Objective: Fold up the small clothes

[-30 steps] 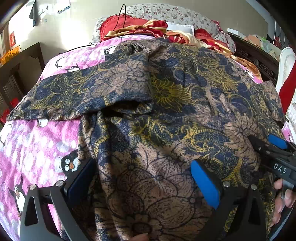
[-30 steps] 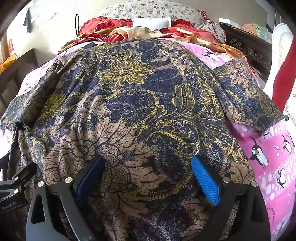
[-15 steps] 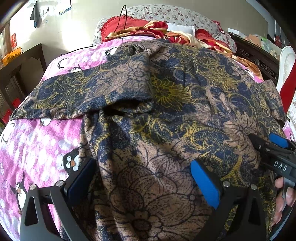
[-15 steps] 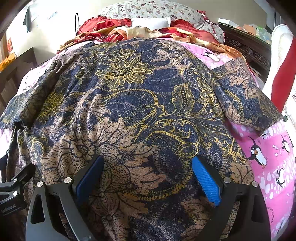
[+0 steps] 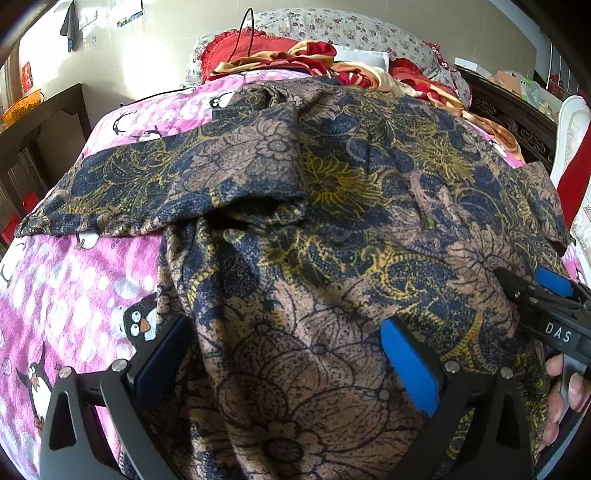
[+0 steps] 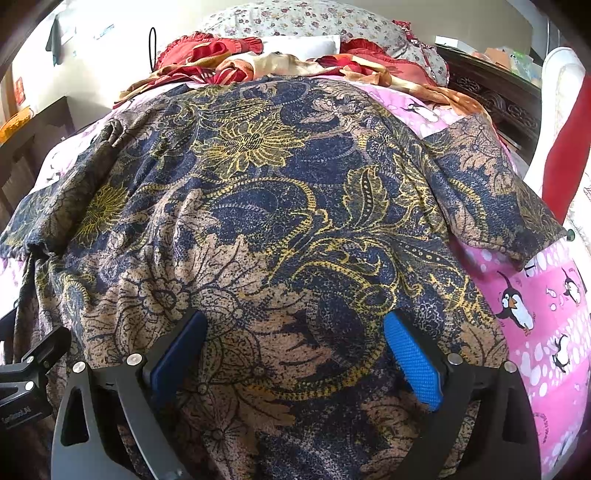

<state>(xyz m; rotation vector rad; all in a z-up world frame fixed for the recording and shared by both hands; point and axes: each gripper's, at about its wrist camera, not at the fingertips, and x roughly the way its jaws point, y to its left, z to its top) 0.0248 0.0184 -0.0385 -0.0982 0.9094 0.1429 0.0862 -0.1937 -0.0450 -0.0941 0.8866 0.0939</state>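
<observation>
The shirt (image 6: 280, 221) is laid lengthwise ahead, collar far; hem fabric lies between both wide-spread grippers, left (image 5: 295, 362) and right (image 6: 295, 354).

Home bedroom, penguin blanket (image 5: 74, 288) on bed, floral pillow (image 6: 314, 22)

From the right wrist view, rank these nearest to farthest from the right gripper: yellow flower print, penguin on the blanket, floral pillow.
From the right gripper:
1. Penguin, low on the right, on the pink blanket.
2. Yellow flower print, up the garment, left of centre.
3. Floral pillow, at the head of the bed.
</observation>
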